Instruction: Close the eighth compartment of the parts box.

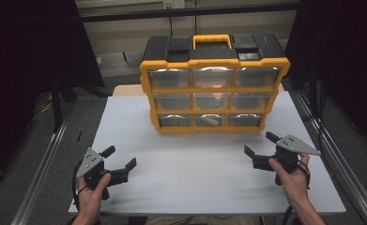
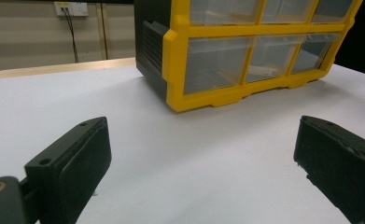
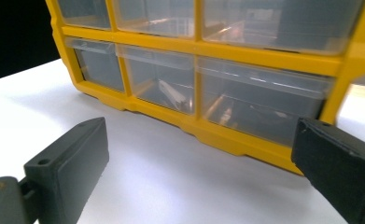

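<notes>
Organizer (image 1: 214,84) drawer contents blurred; left gripper (image 1: 120,159), right gripper (image 1: 262,144) jaws apart.

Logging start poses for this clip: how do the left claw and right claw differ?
The left claw sits farther from the organizer, off its left corner; the right claw is closer, near its bottom right drawer. The left claw faces up and right, the right claw up and left. Both are open, empty and over the white table.

The yellow-and-black plastic drawer cabinet (image 1: 213,84) stands toward the far middle of the white table (image 1: 195,178). My left gripper (image 1: 123,159) sits near-left of it, my right gripper (image 1: 261,144) near-right, both well apart from it.
</notes>
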Tool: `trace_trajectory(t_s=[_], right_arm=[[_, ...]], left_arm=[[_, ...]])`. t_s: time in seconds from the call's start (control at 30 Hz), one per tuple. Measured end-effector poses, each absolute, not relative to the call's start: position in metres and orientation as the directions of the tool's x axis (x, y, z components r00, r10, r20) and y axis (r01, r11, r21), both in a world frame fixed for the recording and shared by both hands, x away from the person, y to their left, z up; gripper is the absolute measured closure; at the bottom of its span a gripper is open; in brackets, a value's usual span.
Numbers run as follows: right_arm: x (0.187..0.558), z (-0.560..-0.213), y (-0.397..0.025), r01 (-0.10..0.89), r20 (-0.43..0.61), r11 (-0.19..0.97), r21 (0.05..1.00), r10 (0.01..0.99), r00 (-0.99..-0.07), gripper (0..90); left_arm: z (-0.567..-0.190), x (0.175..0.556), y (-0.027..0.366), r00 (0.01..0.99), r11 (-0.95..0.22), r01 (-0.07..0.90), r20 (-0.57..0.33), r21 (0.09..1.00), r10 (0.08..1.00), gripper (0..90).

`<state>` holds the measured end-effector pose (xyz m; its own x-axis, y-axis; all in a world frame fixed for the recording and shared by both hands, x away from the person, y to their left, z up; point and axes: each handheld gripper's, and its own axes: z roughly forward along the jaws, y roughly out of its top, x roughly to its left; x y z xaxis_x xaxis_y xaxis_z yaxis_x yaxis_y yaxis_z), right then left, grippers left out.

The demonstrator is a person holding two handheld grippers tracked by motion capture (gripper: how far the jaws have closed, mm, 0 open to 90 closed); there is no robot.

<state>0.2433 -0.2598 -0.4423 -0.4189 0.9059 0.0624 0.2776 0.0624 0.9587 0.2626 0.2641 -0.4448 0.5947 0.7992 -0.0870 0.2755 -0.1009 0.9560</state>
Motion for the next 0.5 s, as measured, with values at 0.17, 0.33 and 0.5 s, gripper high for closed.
trace_trajectory(t_s=[0.17,0.33,0.5], right_arm=[[0.234,-0.443,-0.269,0.272,0.056,0.060,0.960,0.915,-0.399,3.5],[0.225,-0.446,-0.278,0.281,0.054,0.057,0.958,0.927,-0.370,3.5],[0.216,-0.447,-0.285,0.289,0.047,0.058,0.956,0.937,-0.346,3.5]], left_arm=[[-0.445,0.262,0.265,0.592,-0.089,0.277,-0.097,0.957,0.800,4.0],[-0.445,0.262,0.266,0.588,-0.098,0.281,-0.091,0.955,0.804,4.0],[-0.445,0.261,0.266,0.588,-0.102,0.287,-0.091,0.953,0.804,4.0]])
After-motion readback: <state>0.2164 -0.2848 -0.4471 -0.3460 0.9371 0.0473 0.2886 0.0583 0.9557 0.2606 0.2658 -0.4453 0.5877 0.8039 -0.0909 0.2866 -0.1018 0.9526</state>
